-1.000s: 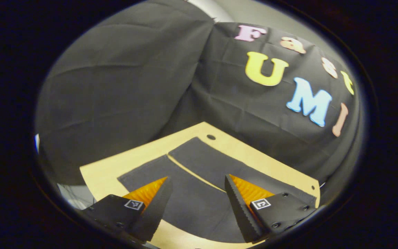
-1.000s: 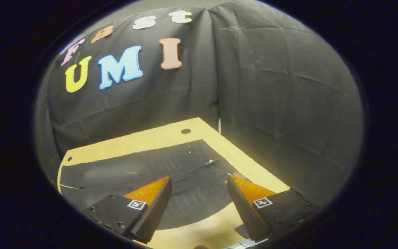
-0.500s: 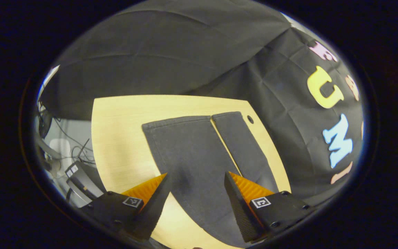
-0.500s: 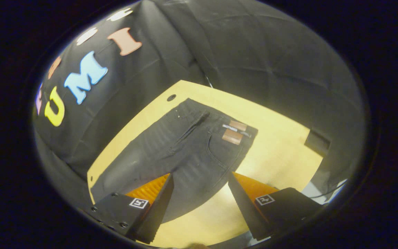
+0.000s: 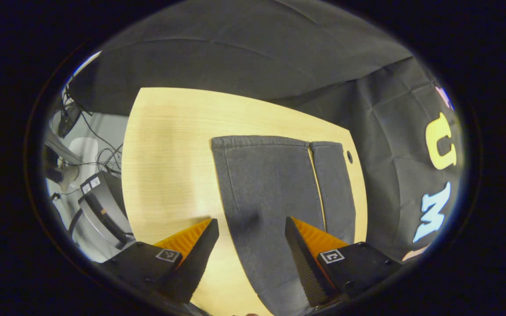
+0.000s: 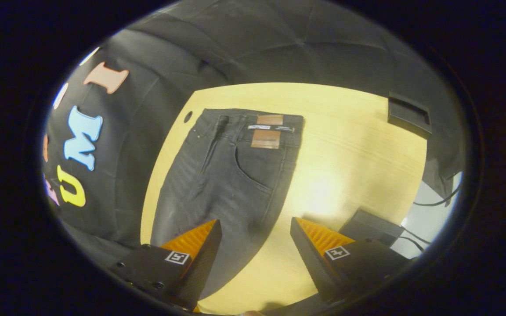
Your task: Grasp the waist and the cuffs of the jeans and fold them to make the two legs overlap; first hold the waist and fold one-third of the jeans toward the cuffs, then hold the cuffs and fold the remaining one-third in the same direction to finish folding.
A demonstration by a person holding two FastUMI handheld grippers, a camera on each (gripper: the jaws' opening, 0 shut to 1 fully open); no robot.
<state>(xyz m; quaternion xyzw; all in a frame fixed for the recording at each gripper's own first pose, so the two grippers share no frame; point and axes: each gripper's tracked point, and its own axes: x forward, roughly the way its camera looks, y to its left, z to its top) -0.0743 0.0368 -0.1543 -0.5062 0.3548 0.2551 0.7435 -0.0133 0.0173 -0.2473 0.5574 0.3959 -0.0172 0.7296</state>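
Dark grey denim jeans [image 6: 231,175] lie flat on the pale wooden tabletop [image 6: 345,175]. Left claw [image 5: 248,259] and right claw [image 6: 257,259] hover above, both spread, gripping nothing.

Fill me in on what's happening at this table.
A person holds a claw in each hand over dark jeans spread flat on a wooden table. The left claw hangs open above the leg end, where the two cuffs lie side by side. The right claw hangs open nearer the waist, which lies at the far end of its view. Neither claw touches the cloth, and no fold is made yet.
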